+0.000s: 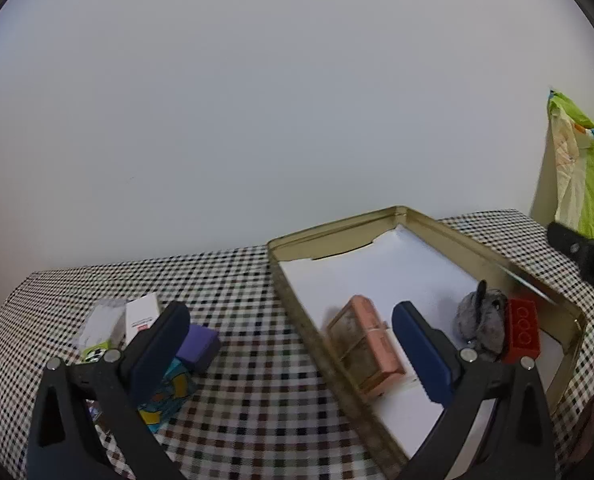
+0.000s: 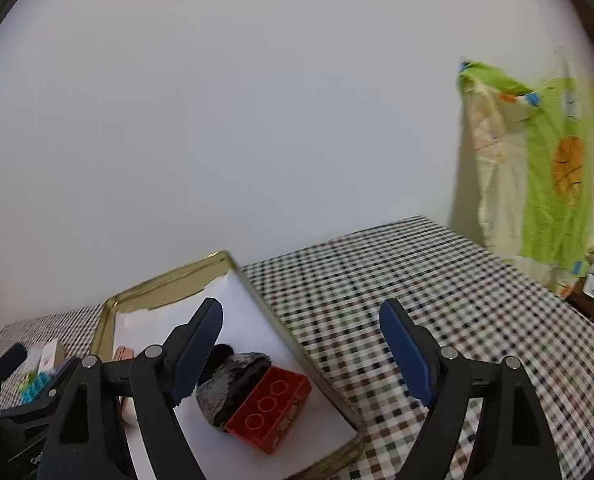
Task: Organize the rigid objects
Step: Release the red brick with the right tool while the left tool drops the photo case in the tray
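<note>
A gold tin tray [image 1: 429, 222] lined with white paper lies on the checked table. In it are a pink box [image 1: 367, 342], a grey furry object [image 1: 481, 320] and a red brick [image 1: 521, 330]. My left gripper [image 1: 291, 354] is open and empty, above the tray's left rim. Left of the tray lie a purple block [image 1: 199, 342], a white box [image 1: 141, 314] and a patterned blue box [image 1: 169, 396]. My right gripper [image 2: 301, 352] is open and empty, above the tray's [image 2: 169, 280] right rim; the red brick [image 2: 269, 410] and grey object [image 2: 225, 388] lie just left of it.
The checked tablecloth [image 2: 437, 300] covers the table up to a plain wall. A green and cream cloth [image 2: 545, 176] hangs at the right beyond the table edge. The other gripper shows at the left edge of the right wrist view [image 2: 5, 384].
</note>
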`<state>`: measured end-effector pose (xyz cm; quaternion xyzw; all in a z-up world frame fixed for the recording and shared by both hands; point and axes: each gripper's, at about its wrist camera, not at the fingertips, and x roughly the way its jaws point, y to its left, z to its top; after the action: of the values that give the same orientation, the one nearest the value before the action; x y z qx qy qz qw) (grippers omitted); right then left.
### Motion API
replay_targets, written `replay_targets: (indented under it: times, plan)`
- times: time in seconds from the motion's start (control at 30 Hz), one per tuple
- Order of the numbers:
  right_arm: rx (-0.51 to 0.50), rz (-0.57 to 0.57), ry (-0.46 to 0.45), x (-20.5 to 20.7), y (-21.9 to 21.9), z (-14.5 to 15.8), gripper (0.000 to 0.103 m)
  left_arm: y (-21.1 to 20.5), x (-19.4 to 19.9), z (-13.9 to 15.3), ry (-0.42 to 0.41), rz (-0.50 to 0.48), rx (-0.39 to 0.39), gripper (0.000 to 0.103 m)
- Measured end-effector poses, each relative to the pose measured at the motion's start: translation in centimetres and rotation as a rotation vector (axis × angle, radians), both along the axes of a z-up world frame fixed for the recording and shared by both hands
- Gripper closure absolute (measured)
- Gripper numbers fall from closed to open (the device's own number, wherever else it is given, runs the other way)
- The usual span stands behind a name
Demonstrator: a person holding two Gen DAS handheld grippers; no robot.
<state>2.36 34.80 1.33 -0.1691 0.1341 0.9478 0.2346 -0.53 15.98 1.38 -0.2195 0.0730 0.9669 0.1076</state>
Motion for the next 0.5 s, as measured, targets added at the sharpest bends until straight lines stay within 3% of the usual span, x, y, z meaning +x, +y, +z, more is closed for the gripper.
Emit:
replay_targets:
  times: [0.1,0.5]
  plan:
    - [0.001,-0.039,0.045,1.0,-0.5,0.2,0.020,-1.0,0.2,0.1,0.013,0.011,0.008,0.001]
    - [0.068,-0.034,0.057,1.4,-6.3,-0.2,0.020,-6.0,1.2,0.4,0.018,0.055,0.031,0.001]
